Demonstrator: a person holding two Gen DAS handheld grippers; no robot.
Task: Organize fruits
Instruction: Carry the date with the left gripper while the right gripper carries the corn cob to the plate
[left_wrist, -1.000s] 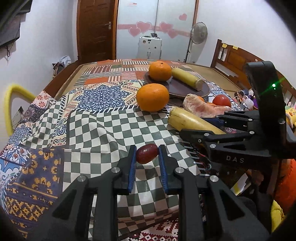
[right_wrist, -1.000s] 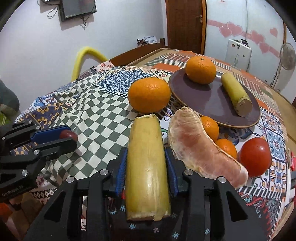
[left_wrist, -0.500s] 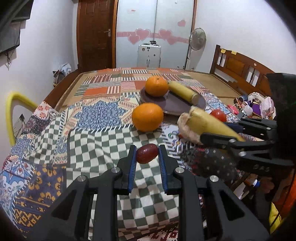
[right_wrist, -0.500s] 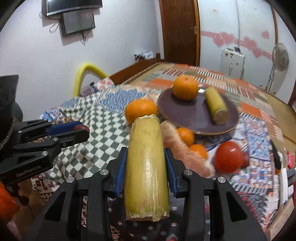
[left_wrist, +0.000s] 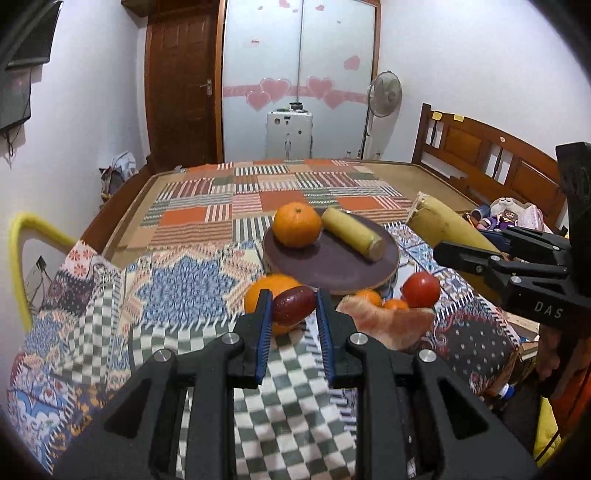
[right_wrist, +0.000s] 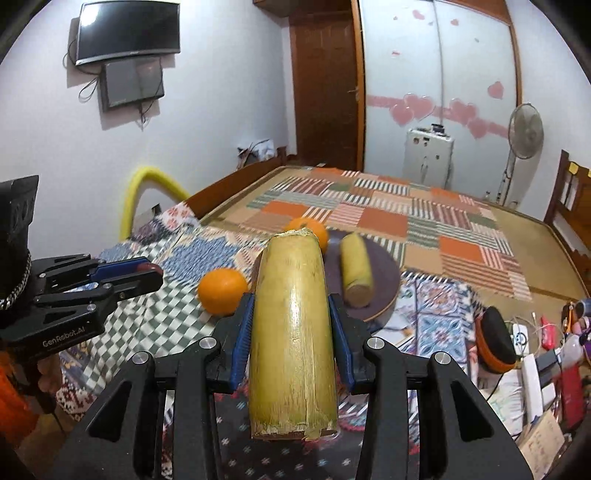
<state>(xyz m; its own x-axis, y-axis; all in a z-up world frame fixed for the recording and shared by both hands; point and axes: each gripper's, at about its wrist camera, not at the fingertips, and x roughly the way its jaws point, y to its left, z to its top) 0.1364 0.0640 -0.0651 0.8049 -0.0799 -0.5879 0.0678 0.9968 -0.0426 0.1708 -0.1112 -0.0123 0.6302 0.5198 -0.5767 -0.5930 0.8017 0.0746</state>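
On patchwork cloth (left_wrist: 207, 218) (bedroom): plate (left_wrist: 332, 264).

Bare near half of plate (left_wrist: 325, 264); loose orange (left_wrist: 267, 291) before it.

L wrist cam looks fwd over bed, R wrist cam likewise from right, both share brown plate (left_wrist: 332, 266) (right_wrist: 384, 280), each sees other gripper.

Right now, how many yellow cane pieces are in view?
2: one cane piece is gripped in the right tongs, the other cane piece lies on the brown plate beside an orange.
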